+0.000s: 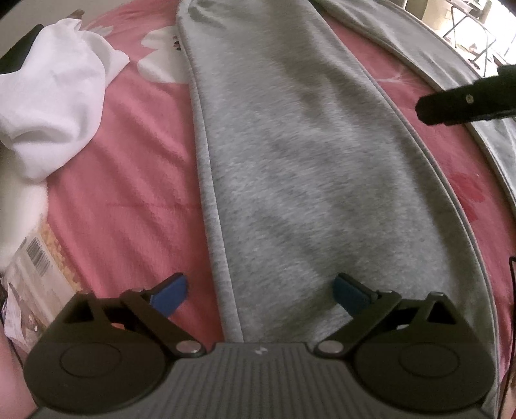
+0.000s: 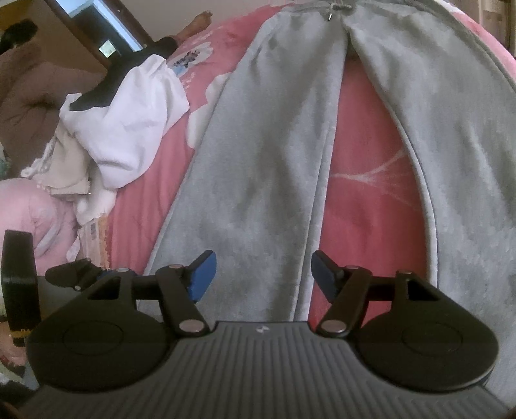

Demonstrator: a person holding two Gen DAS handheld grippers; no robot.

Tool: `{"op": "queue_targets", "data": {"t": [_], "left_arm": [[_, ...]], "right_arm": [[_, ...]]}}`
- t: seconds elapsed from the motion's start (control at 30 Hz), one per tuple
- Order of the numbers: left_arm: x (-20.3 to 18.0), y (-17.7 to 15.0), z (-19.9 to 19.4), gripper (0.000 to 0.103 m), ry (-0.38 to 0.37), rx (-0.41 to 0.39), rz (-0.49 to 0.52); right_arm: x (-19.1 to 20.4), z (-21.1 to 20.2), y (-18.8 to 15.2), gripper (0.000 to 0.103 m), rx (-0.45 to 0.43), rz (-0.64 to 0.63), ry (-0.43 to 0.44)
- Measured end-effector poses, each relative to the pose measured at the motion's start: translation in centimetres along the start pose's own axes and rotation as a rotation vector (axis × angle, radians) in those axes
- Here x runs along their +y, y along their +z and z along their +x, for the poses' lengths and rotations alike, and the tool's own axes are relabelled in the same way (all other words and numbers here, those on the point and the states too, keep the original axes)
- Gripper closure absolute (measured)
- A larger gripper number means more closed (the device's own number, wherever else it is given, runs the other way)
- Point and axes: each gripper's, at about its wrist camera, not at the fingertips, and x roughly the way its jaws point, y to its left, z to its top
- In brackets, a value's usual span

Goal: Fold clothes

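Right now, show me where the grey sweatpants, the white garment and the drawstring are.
grey sweatpants (image 2: pixel 258 154): right wrist view, on the middle of the left-hand leg.
white garment (image 1: pixel 61 93): left wrist view, on the middle of the crumpled heap.
drawstring (image 2: pixel 329 14): right wrist view, on its metal tip at the waistband.

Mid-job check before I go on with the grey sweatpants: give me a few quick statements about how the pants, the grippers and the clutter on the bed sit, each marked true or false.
1. The grey sweatpants lie flat on the pink bedspread with legs apart. True.
2. The left gripper is clamped on a pant leg. False: its jaws are wide open, hovering over one leg's edge.
3. A white garment lies crumpled beside the pants. True.
4. The right gripper holds the drawstring. False: it is open and empty; the drawstring is at the far waistband.
5. The pants are already folded in half. False: both legs lie spread out.
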Motion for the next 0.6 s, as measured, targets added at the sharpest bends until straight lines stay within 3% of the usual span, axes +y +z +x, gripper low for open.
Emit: {"op": "queue_targets", "data": {"t": [0.6], "left_arm": [[0.5, -0.1, 0.1, 0.0, 0.0, 0.069, -0.101]], "right_arm": [[1.4, 1.3, 1.7, 0.037, -0.031, -0.047, -0.004]]}}
